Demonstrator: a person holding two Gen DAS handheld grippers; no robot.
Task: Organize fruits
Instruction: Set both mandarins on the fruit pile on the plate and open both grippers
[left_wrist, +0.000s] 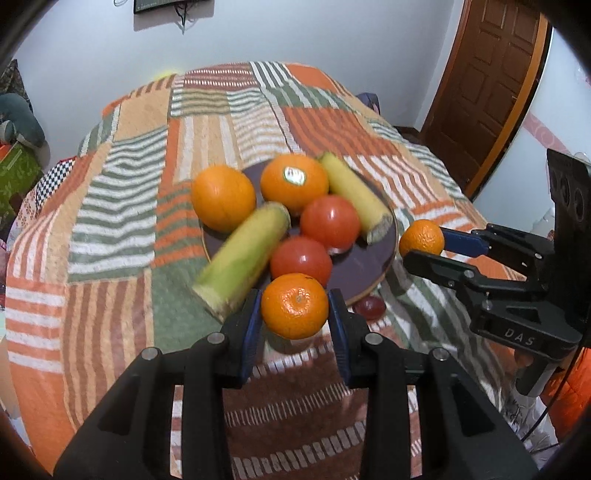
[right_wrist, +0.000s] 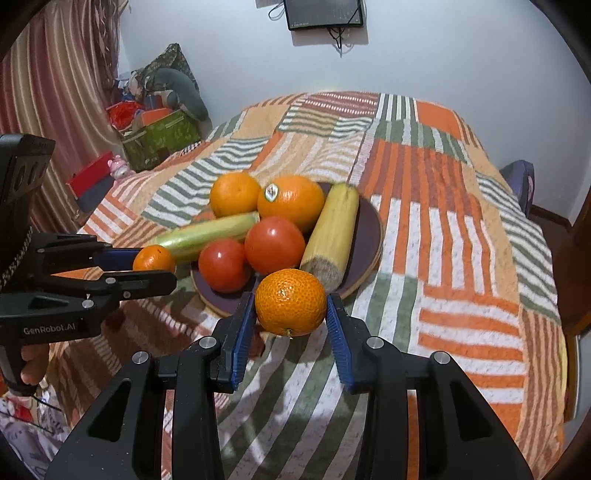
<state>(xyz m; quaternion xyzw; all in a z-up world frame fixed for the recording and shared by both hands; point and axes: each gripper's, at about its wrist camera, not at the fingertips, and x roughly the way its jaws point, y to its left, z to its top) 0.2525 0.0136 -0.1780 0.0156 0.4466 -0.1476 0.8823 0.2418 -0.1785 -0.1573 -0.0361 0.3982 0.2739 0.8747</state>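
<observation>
My left hand-held gripper (left_wrist: 295, 314) and right hand-held gripper (right_wrist: 290, 308) each pinch a mandarin just beside the plate (left_wrist: 369, 273).

Striped patchwork cloth (right_wrist: 461, 229), brown wooden door (left_wrist: 491, 74), green box (right_wrist: 162, 138), striped curtain (right_wrist: 55, 92), wall-mounted screen (right_wrist: 323, 13)

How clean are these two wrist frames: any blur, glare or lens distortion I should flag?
Left wrist view: the green corn cob is smeared by motion blur, the tangerine in the left tool sharper; glare spots on both tomatoes. Right wrist view: crisper, a highlight on the upper tomato. Both views: strong fisheye bending of the table, dark corner vignetting.
</observation>
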